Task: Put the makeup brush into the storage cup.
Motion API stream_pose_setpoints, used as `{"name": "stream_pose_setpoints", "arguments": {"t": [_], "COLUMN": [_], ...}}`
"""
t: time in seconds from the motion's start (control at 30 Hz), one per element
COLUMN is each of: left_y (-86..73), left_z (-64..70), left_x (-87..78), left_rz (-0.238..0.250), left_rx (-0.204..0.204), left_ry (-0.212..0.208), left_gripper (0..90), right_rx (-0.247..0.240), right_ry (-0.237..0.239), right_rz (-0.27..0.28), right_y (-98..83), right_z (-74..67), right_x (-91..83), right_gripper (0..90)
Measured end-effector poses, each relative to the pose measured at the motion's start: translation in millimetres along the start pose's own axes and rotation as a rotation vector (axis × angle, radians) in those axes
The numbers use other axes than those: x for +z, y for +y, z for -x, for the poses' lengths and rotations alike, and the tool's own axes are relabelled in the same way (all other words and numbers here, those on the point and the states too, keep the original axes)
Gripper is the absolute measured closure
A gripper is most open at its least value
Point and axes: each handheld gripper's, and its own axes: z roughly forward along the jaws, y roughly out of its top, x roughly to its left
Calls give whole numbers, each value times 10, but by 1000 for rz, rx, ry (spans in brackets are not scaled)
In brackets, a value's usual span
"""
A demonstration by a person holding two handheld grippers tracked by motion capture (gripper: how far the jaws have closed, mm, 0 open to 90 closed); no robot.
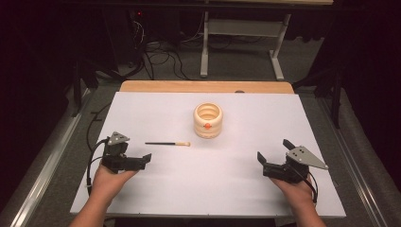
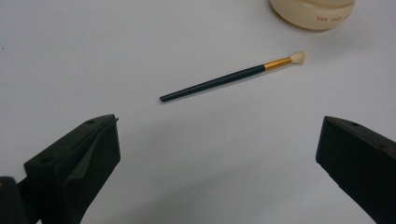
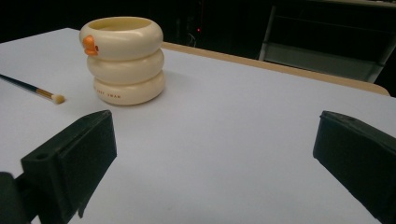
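Observation:
A thin brush (image 1: 167, 144) with a dark handle, gold ferrule and pale tip lies flat on the white table sheet (image 1: 227, 189). To its right stands a cream ringed cup (image 1: 207, 120) with an orange duck beak. My left gripper (image 1: 138, 152) is open, just left of and nearer than the brush's handle end. In the left gripper view the brush (image 2: 233, 77) lies ahead of the open gripper (image 2: 219, 123), and the cup (image 2: 313, 11) is at the top edge. My right gripper (image 1: 273, 148) is open and holds nothing. In its view (image 3: 215, 116) the cup (image 3: 122, 60) and brush tip (image 3: 56, 98) are far left.
The sheet covers a wooden tabletop whose far edge (image 1: 206, 86) shows at the back. Beyond it stand a grey metal table frame (image 1: 241, 28) and loose cables (image 1: 161, 59) on the floor. Metal rails (image 1: 56, 142) run along both table sides.

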Motion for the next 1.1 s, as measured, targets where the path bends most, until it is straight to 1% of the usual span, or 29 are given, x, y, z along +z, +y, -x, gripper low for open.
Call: {"name": "stream_pose_setpoints", "arguments": {"t": [0.03,0.07,0.17,0.2,0.27,0.33,0.37,0.43,0.47,0.5,0.53,0.6,0.63,0.67,0.73,0.83,0.9,0.93,1.03,1.1], "left_y": [18,29,57,62,69,68,66,61,57,50,50,44,41,37,40,48,53,54,66,76], "left_z": [-1,-6,-34,-40,-55,-65,-66,-72,-76,-88,-88,-98,-99,-91,-87,-103,-121,-127,-146,-150], "left_x": [-4,-7,-11,-12,-6,6,10,17,23,30,30,35,42,60,79,107,124,139,156,164], "left_rz": [-11,-15,-29,-34,-47,-63,-69,-84,-91,-114,-114,-131,-143,-166,-184,-210,-227,-237,-274,-291], "left_rx": [6,8,-5,-5,-6,-8,-8,-4,-1,9,9,16,24,35,44,45,44,42,63,67], "left_ry": [6,2,-10,-7,-6,-11,-13,-16,-13,-5,-5,0,-1,-6,-9,-21,-27,-25,-28,-37], "left_gripper": [5,5,5,5,5,5,5,5,5,5,5,5,5,5,5,5,5,5,5,5], "right_rx": [-4,-1,0,-7,-7,-19,-16,-24,-28,-40,-40,-42,-46,-43,-43,-42,-33,-38,-38,-35], "right_ry": [0,-1,-2,-3,-4,-4,-7,-8,-6,-2,-2,-3,-2,-4,-4,-6,-2,-3,-3,-1], "right_rz": [0,-1,-3,-4,-3,1,3,2,4,6,6,1,3,1,0,-4,-5,-6,-7,-6], "right_y": [0,0,1,1,1,7,9,18,22,28,28,30,30,29,27,22,16,17,17,15], "right_z": [3,0,2,8,3,1,-10,-26,-35,-50,-50,-68,-68,-67,-64,-58,-57,-52,-53,-56], "right_x": [3,5,9,9,4,-1,-4,-6,-5,-4,-4,-9,-9,-9,-7,-6,-4,-4,-3,-3], "right_gripper": [9,9,10,10,9,9,9,9,9,10,10,9,10,10,9,9,9,10,10,9]}}
